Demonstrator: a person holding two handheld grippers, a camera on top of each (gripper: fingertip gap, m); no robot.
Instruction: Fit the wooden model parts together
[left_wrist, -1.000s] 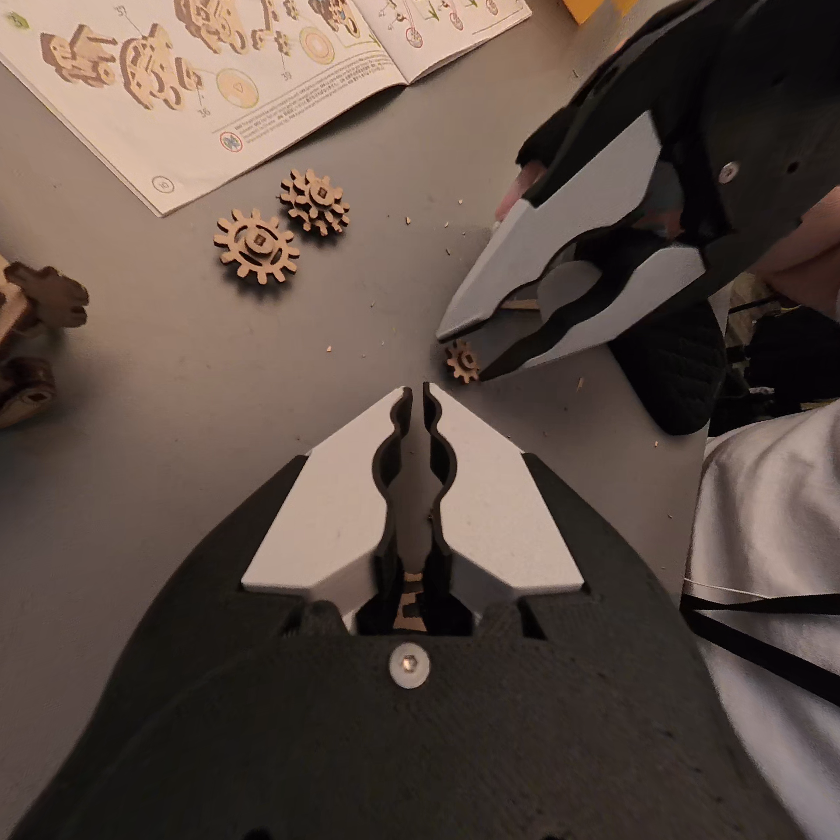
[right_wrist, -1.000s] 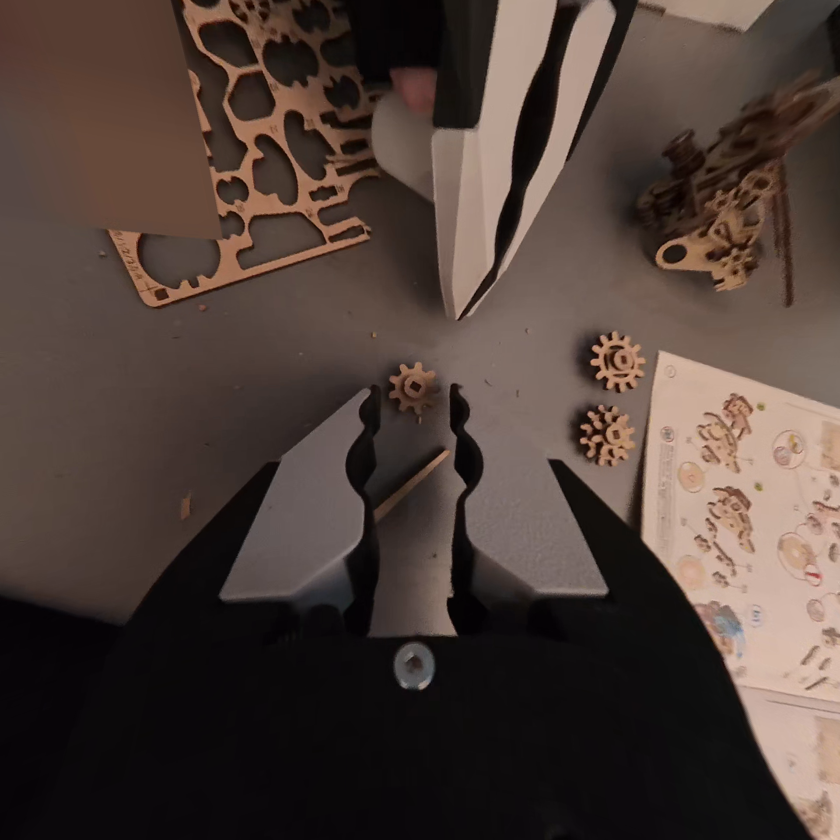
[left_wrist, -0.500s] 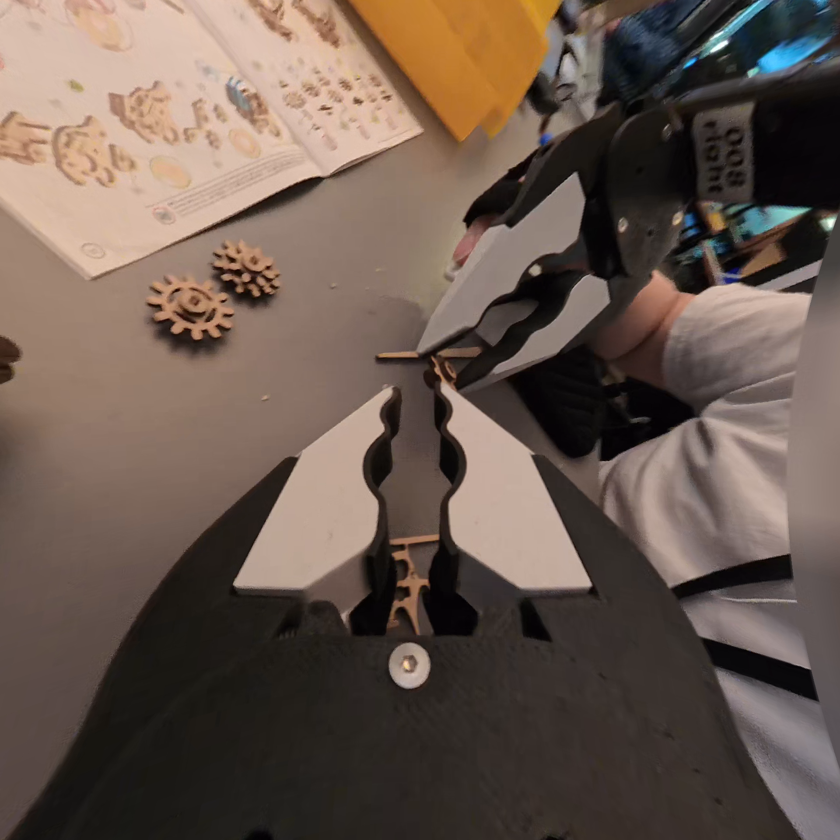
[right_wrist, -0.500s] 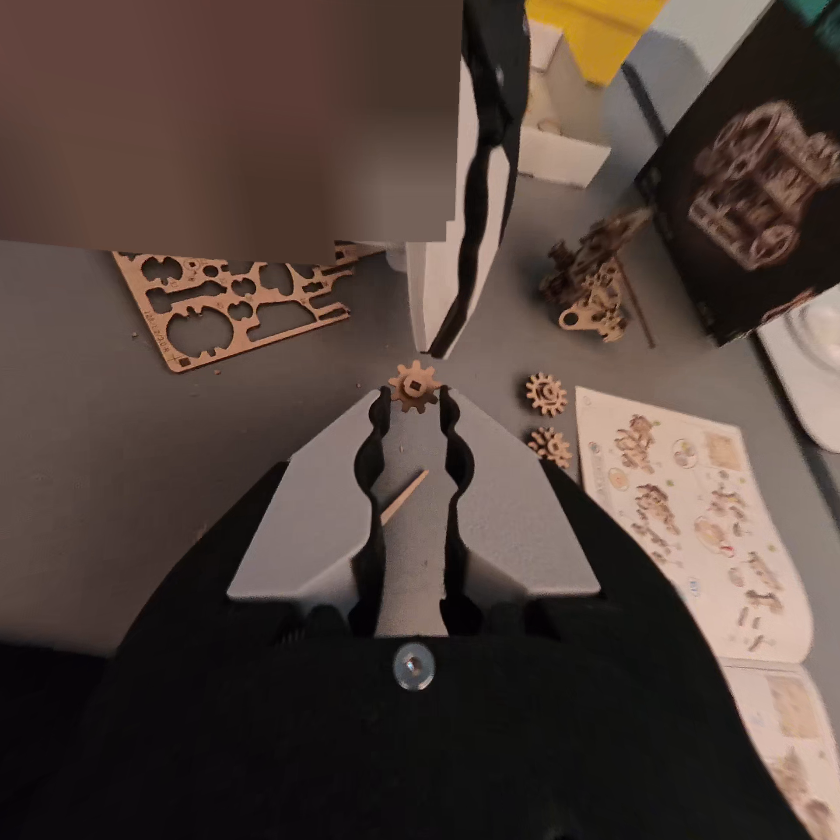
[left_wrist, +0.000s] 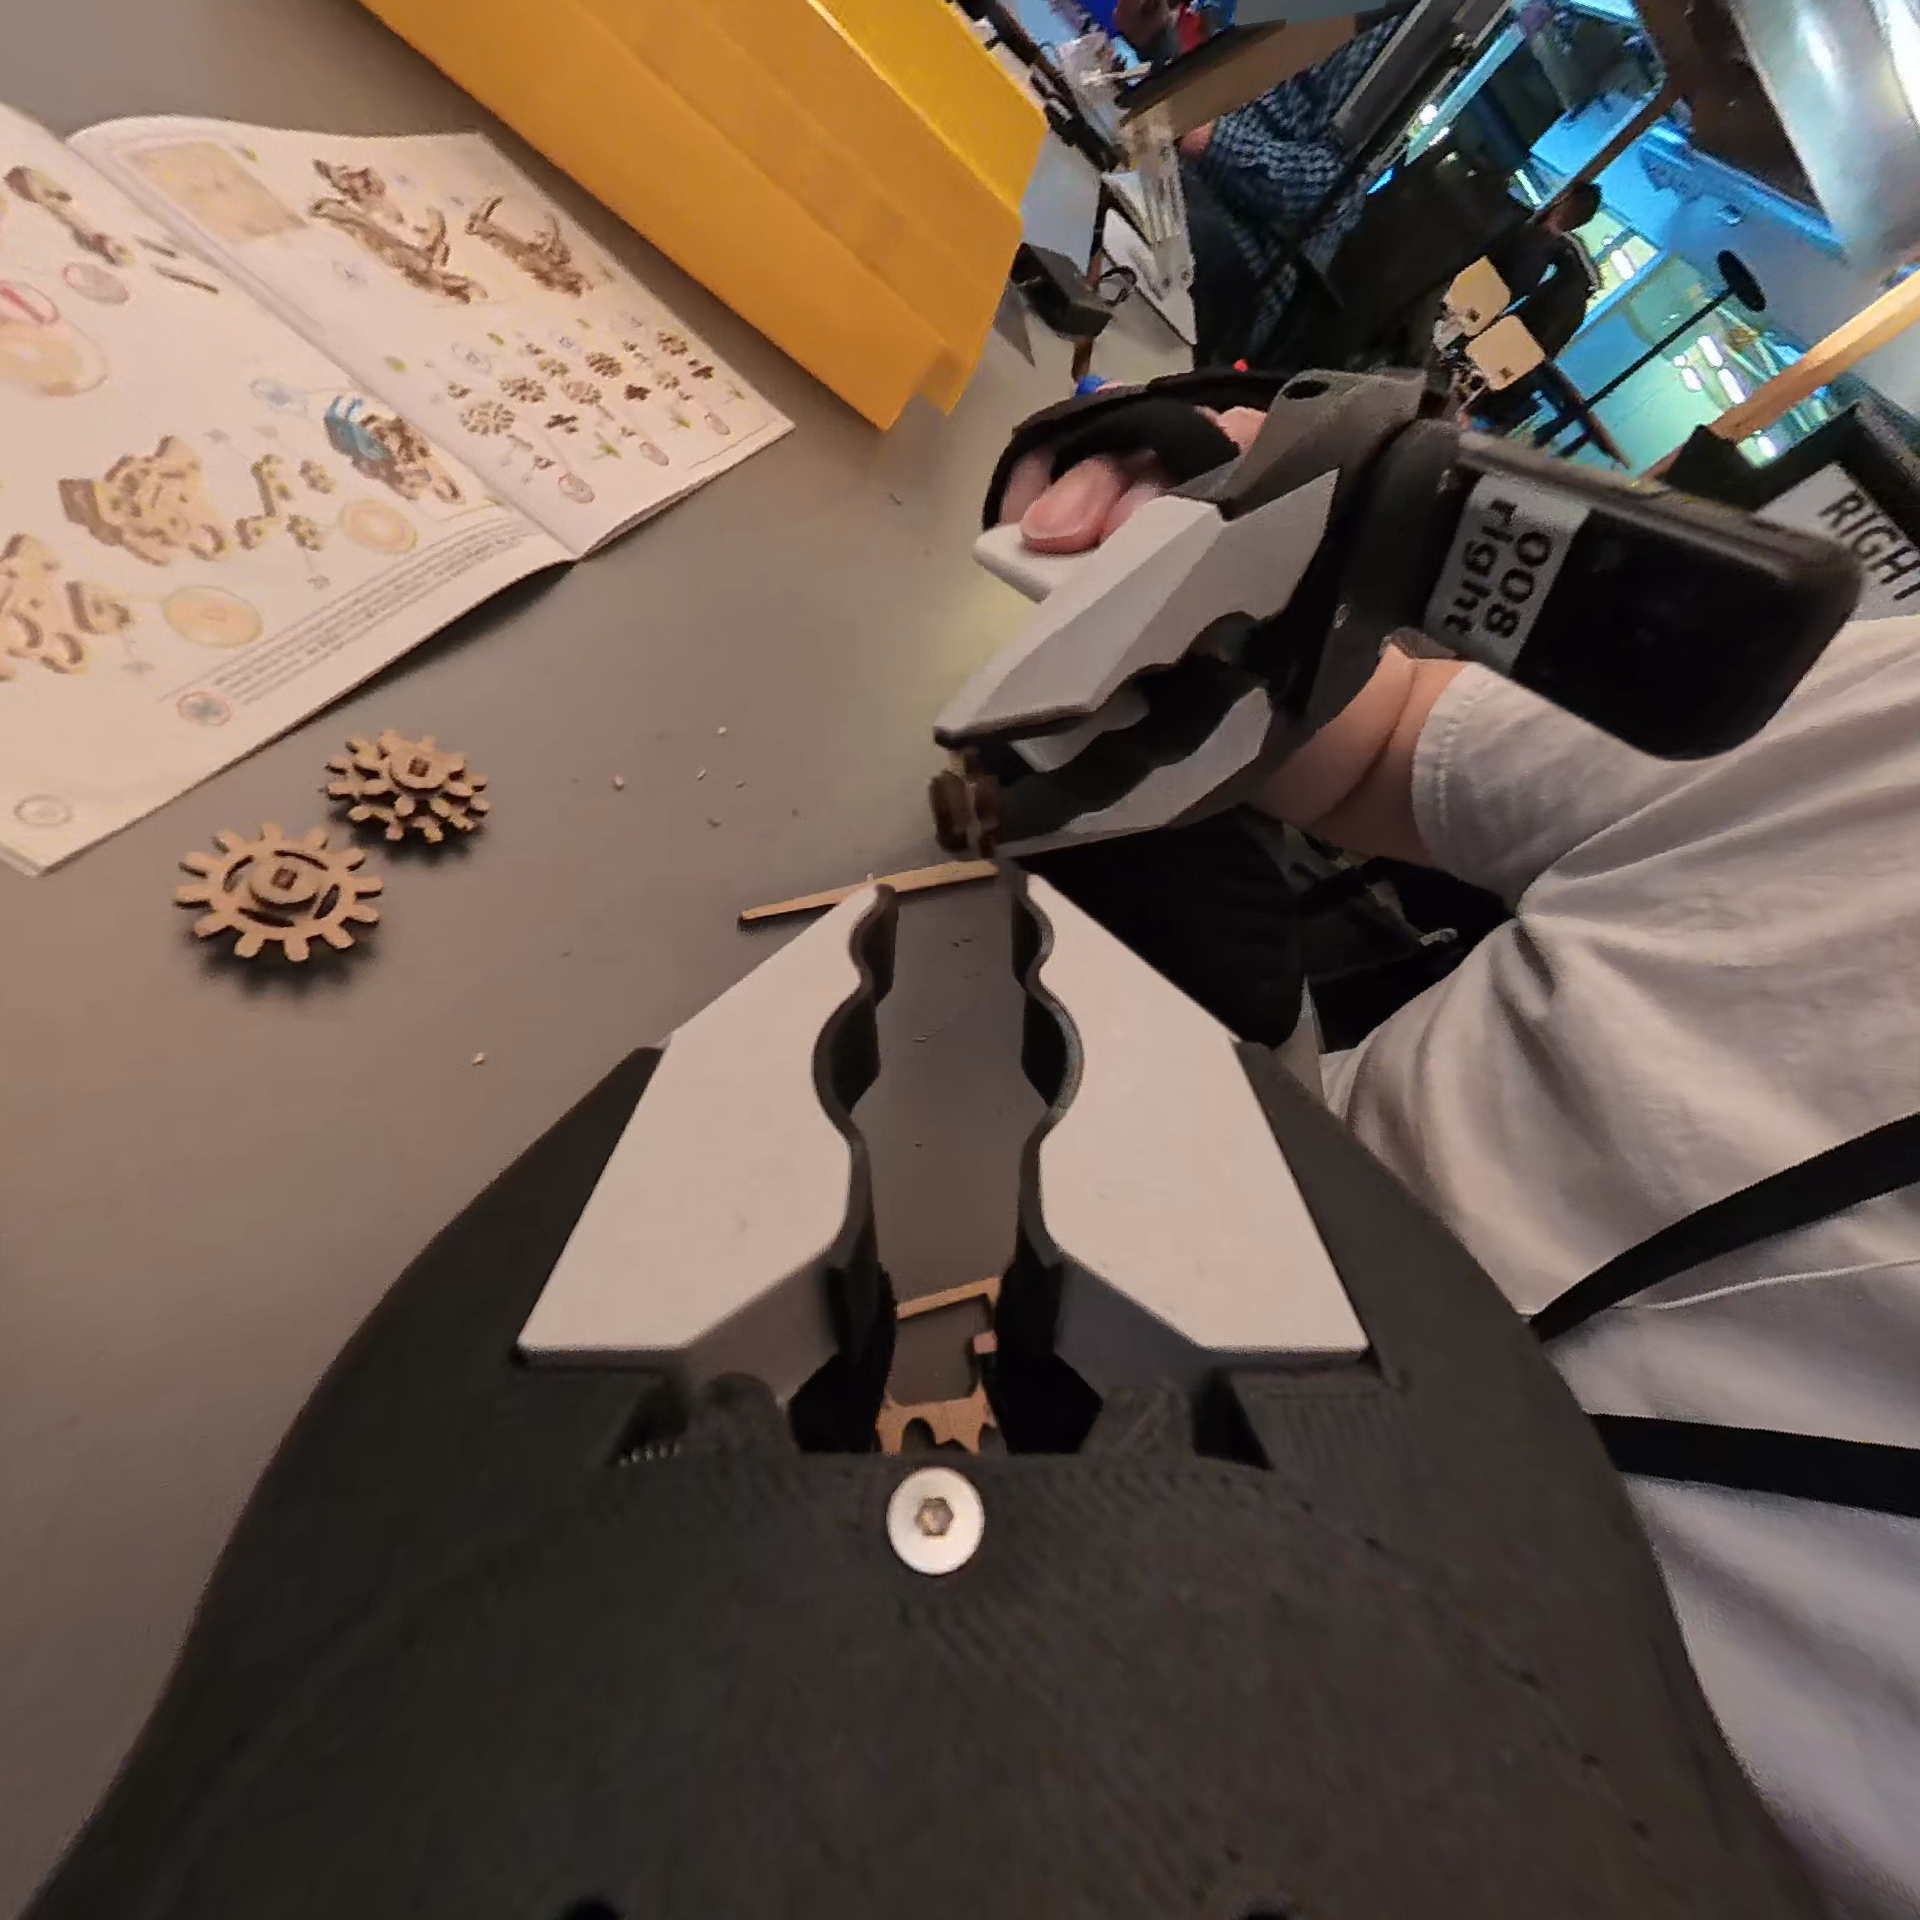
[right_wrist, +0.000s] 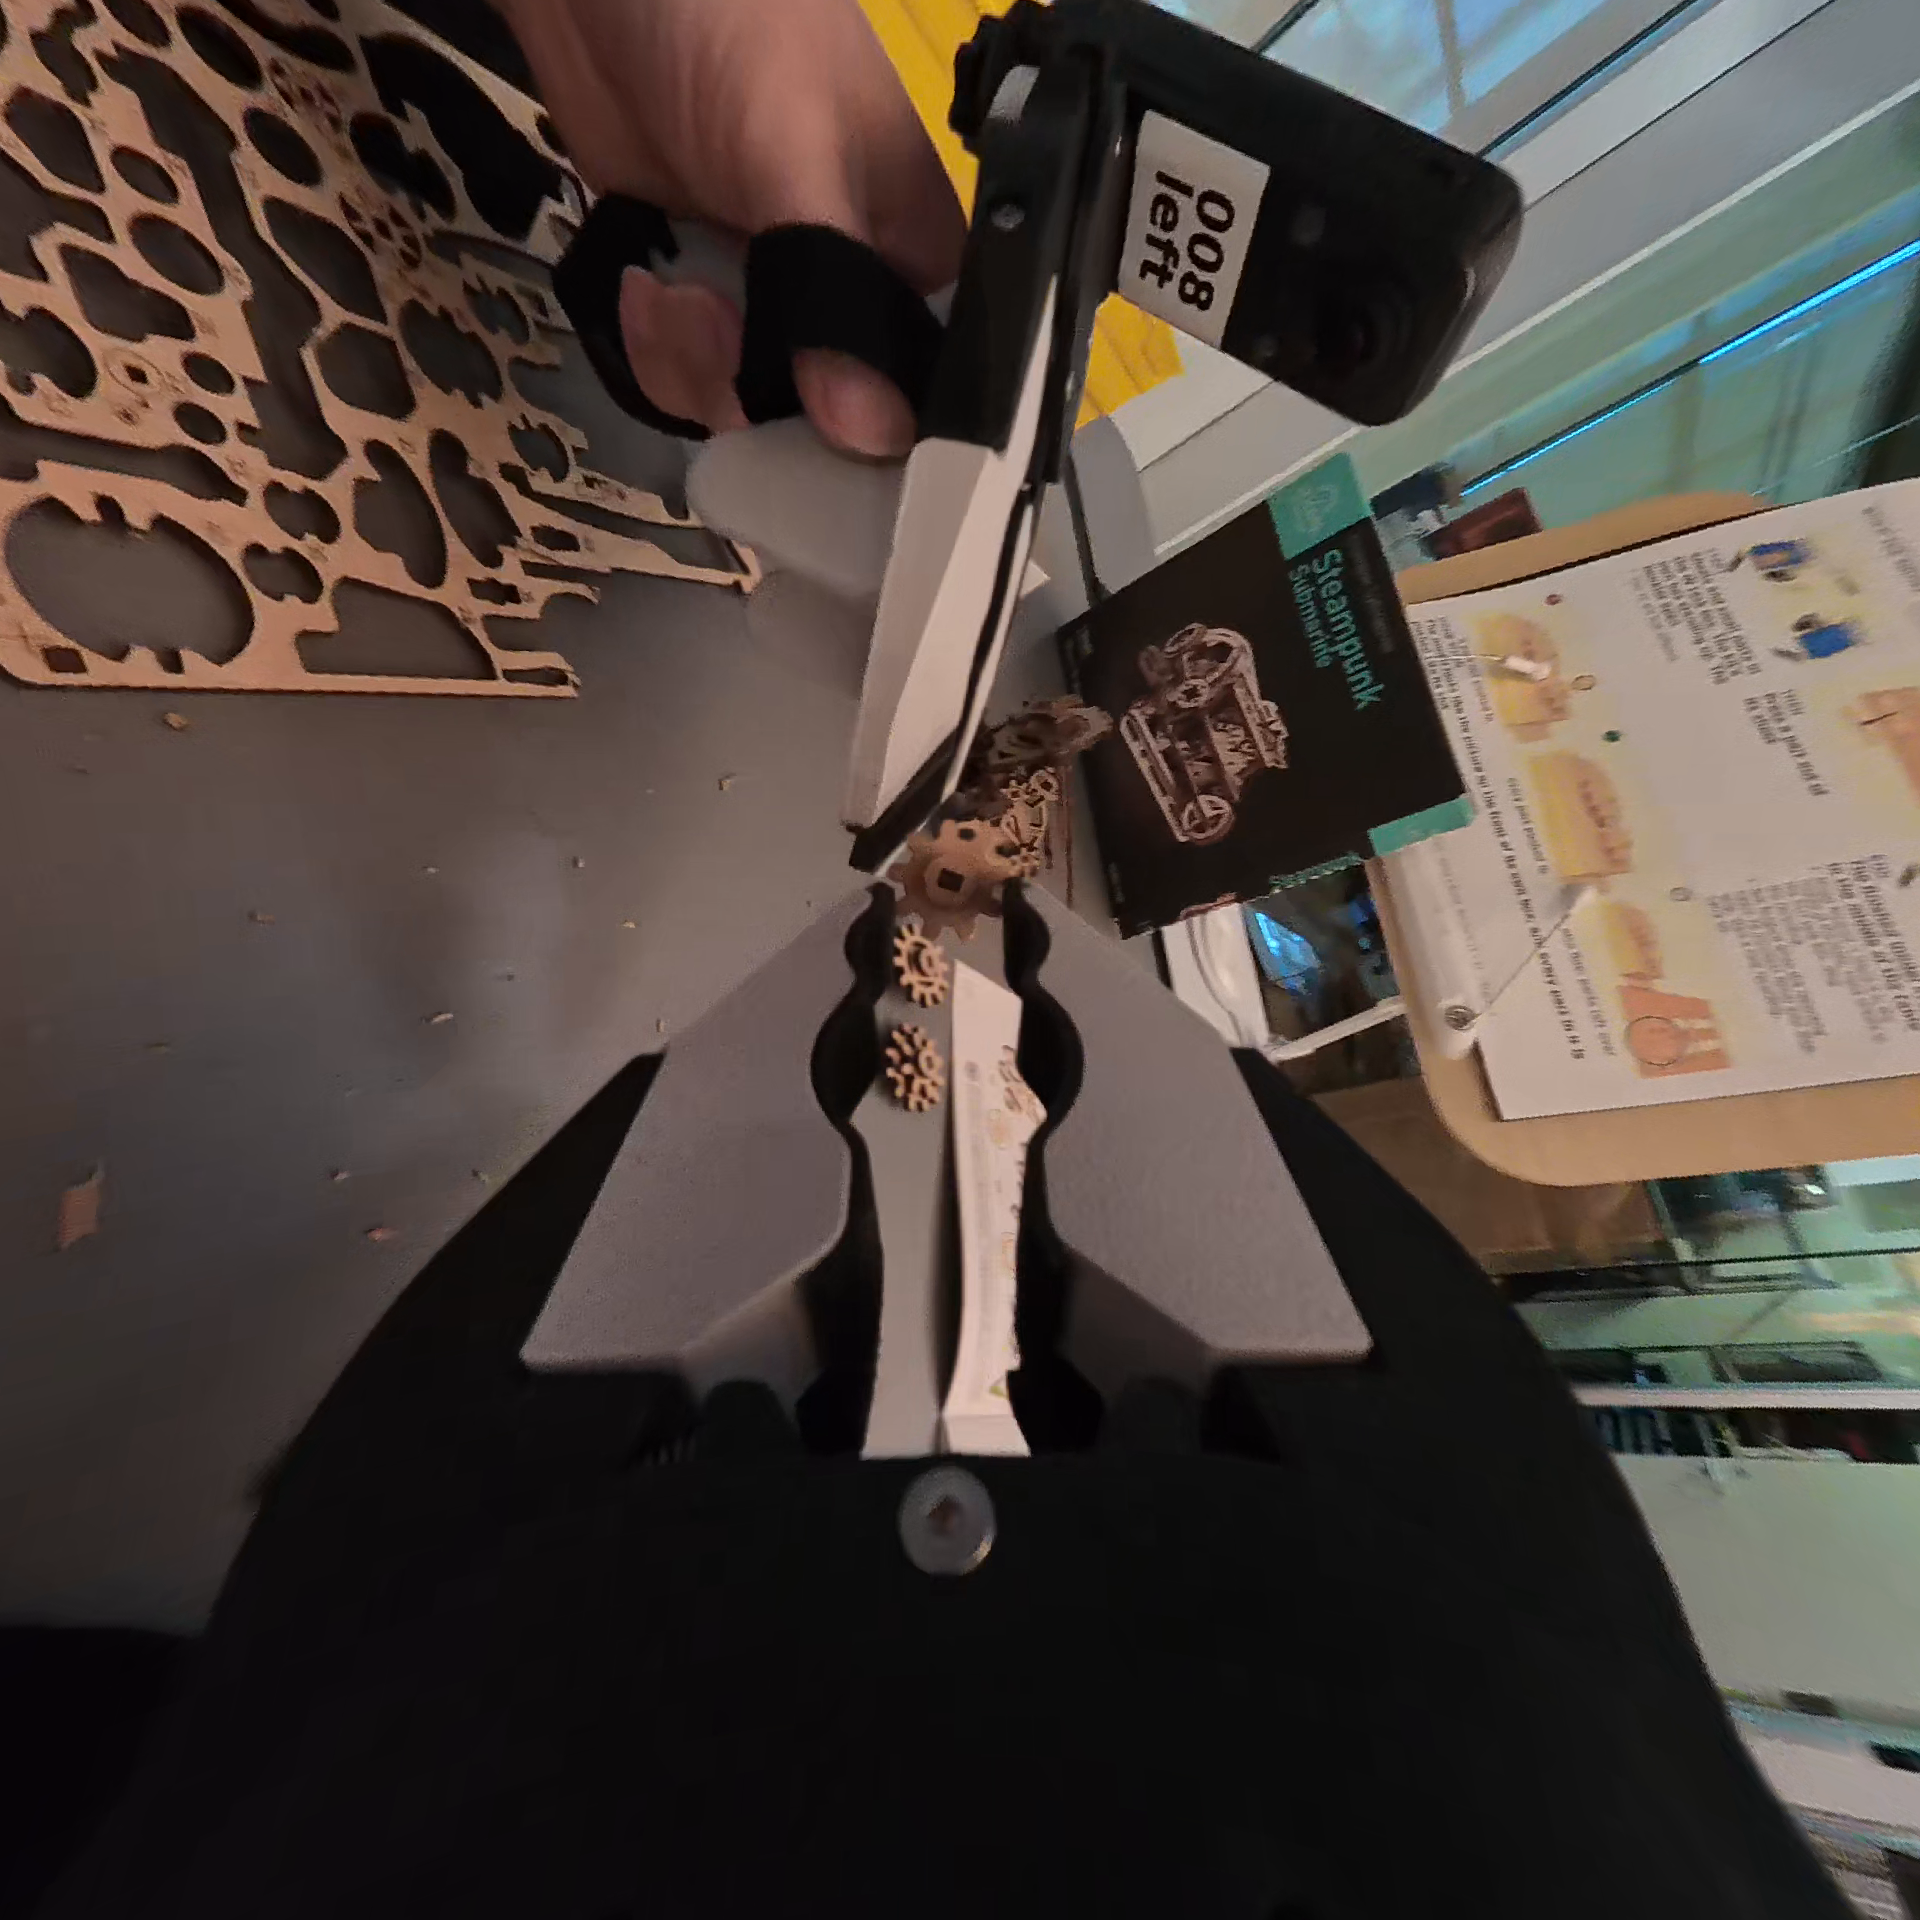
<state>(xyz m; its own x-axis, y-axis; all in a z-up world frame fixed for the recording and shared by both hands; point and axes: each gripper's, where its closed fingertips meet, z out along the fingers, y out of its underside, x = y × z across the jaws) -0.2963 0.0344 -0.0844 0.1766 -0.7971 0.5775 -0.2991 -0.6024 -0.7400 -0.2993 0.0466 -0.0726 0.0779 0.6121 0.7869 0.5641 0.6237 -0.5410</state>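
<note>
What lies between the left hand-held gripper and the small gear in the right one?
A thin wooden stick, flat on the table; the left wrist view shows it.

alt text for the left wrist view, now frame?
The right tool holds a small wooden gear at its tips, lifted above the grey table, just ahead of the open left tool. A thin wooden stick lies below; two larger gears sit left, beside an open instruction booklet and a yellow bin.
</note>
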